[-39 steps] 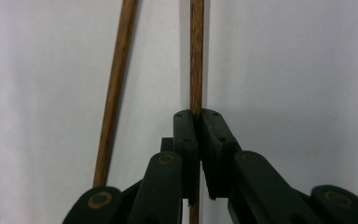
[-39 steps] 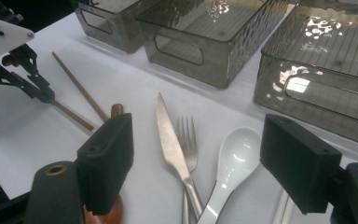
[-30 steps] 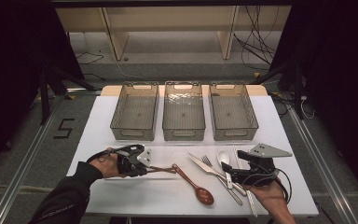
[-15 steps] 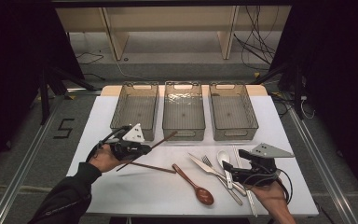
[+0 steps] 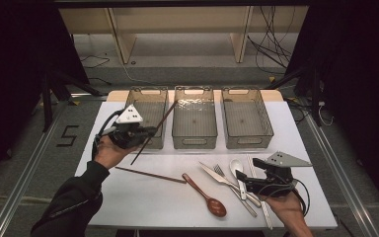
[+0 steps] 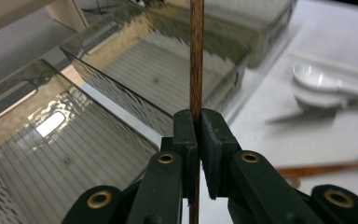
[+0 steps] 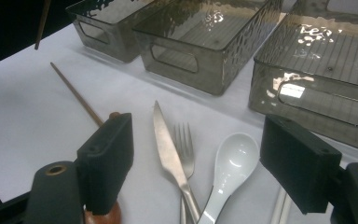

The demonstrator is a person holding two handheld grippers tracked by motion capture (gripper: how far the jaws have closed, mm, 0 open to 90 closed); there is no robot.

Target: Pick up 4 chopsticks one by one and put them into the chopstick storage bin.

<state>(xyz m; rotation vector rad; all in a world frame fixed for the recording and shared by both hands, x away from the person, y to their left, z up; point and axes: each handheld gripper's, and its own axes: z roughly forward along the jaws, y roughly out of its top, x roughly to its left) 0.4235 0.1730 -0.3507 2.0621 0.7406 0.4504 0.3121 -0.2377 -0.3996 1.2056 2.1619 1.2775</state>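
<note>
My left gripper [image 5: 145,132] is lifted above the table in front of the left smoky clear bin [image 5: 150,92]. It is shut on a dark wooden chopstick [image 5: 164,117] that slants up over that bin. In the left gripper view the jaws pinch the chopstick [image 6: 196,56] upright at their tips [image 6: 198,119]. A second chopstick [image 5: 150,174] lies flat on the white table. My right gripper [image 5: 244,183] rests low at the front right, open, and straddles a knife [image 7: 165,140], a fork [image 7: 185,142] and a white spoon [image 7: 230,163].
The middle bin [image 5: 193,92] and the right bin [image 5: 246,92] stand in a row with the left one at the back. A wooden spoon [image 5: 205,195] lies in front of the centre. A pale thin stick [image 5: 259,190] lies beside the cutlery.
My left gripper has risen from the table with one chopstick and moved toward the left bin, and the stick now slants upward. The right gripper has stayed in place.
</note>
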